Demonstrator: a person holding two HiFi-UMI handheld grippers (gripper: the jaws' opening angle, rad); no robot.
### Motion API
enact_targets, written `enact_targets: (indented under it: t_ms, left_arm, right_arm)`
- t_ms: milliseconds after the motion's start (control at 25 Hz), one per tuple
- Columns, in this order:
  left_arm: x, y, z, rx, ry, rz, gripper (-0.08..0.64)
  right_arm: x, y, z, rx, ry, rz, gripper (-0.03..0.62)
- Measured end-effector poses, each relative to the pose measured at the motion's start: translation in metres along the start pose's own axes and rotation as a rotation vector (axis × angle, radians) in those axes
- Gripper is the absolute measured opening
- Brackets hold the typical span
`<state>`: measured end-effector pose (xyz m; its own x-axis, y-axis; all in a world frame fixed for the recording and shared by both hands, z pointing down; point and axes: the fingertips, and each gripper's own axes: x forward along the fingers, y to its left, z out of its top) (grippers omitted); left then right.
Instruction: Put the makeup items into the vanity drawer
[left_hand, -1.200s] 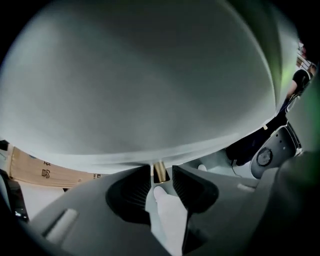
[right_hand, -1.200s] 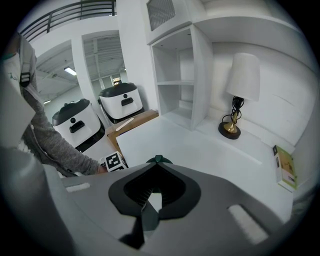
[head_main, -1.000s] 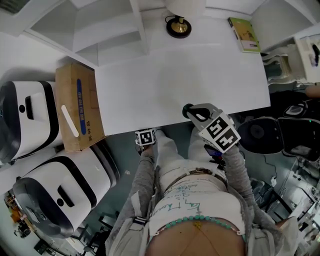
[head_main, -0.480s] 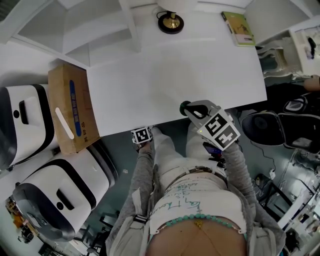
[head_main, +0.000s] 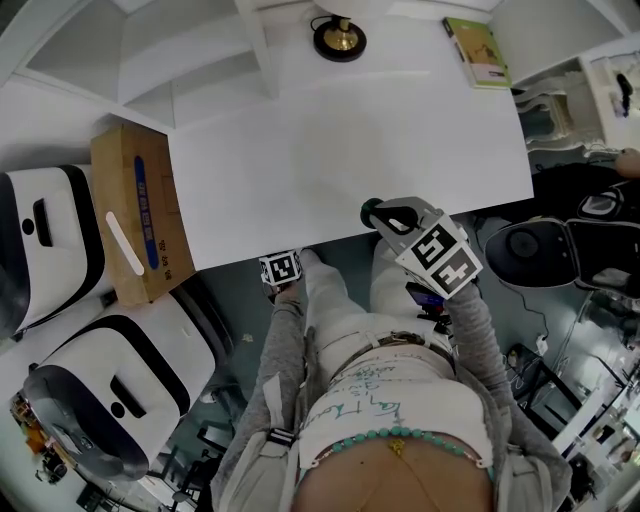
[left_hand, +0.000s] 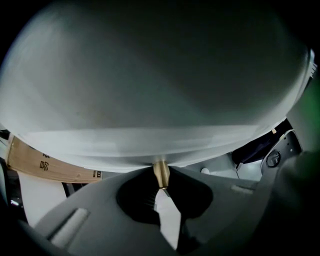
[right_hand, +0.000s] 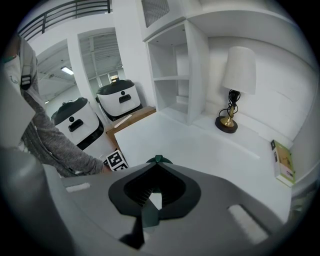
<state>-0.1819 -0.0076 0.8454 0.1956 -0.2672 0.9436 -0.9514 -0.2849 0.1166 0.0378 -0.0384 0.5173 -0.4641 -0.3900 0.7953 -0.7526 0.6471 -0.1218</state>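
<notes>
Person from above: grey marl sleeves (head_main: 283, 350), a white top (head_main: 385, 408) printed with script, a turquoise bead necklace (head_main: 400, 437) and pale trousers (head_main: 330, 300) are worn; the left claw (left_hand: 161, 176) and right claw (right_hand: 157, 160) are moulded in grey, each fitted with a black-and-white marker cube (head_main: 440, 258)

- Tabletop (head_main: 350, 150): white, smooth, matt.
- Knob (left_hand: 161, 174): brass-coloured metal, shiny.
- Box (head_main: 175, 240): brown cardboard, matt.
- Lamp base (head_main: 339, 38): glossy black with brass-coloured metal.
- Sleeve (right_hand: 55, 150): grey knitted cloth.
</notes>
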Motion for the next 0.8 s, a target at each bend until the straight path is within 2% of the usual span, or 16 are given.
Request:
enact_targets:
  t_ms: [800]
  left_arm:
    - [-0.005, -0.004, -0.003, 0.013, 0.01, 0.003, 0.034]
  right_arm:
    - [0.01, 0.014, 0.001, -0.033, 0.011, 0.031, 0.029]
